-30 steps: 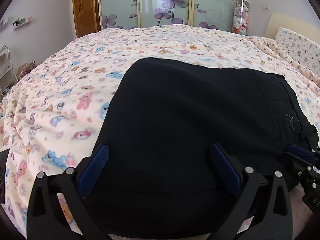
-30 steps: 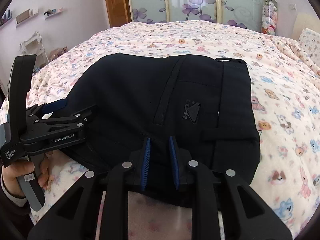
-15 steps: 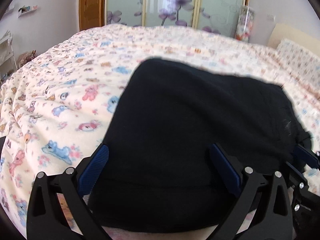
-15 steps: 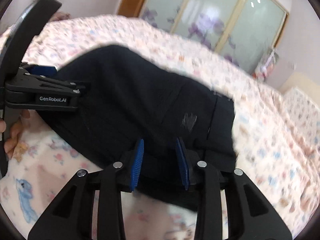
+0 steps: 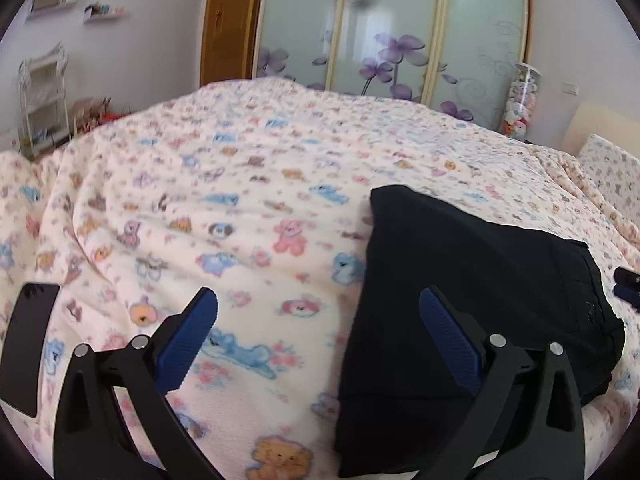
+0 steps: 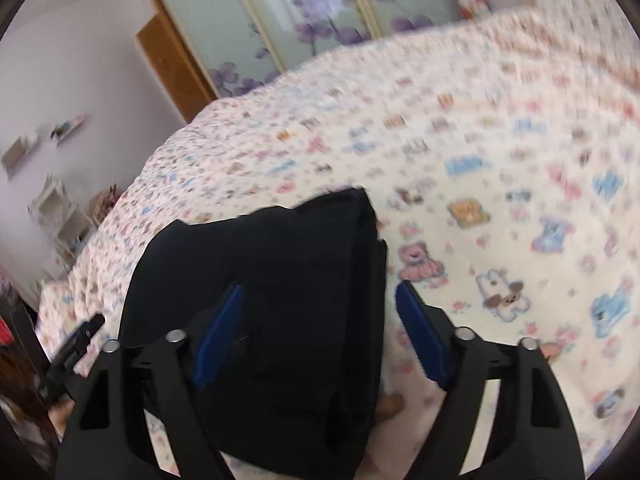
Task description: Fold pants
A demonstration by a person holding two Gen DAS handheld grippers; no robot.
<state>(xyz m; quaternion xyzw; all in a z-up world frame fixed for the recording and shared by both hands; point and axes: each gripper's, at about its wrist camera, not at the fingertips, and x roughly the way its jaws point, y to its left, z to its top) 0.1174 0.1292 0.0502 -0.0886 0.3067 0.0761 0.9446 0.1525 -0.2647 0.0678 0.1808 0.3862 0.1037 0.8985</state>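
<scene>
The black pants lie folded in a compact pile on the bed, at the right in the left wrist view and at the lower centre in the right wrist view. My left gripper is open and empty, just left of the pile, its right finger over the pants' left edge. My right gripper is open and empty above the near right part of the pile. The tip of the right gripper shows at the right edge of the left wrist view.
The bed has a cream blanket with cartoon animals. A black phone lies at the blanket's left edge. Sliding wardrobe doors and a wooden door stand behind. A white shelf rack stands at the left wall.
My right gripper opened from nearly shut and let go of the pants. Both grippers pulled back and swung apart, the left one to the left of the pile.
</scene>
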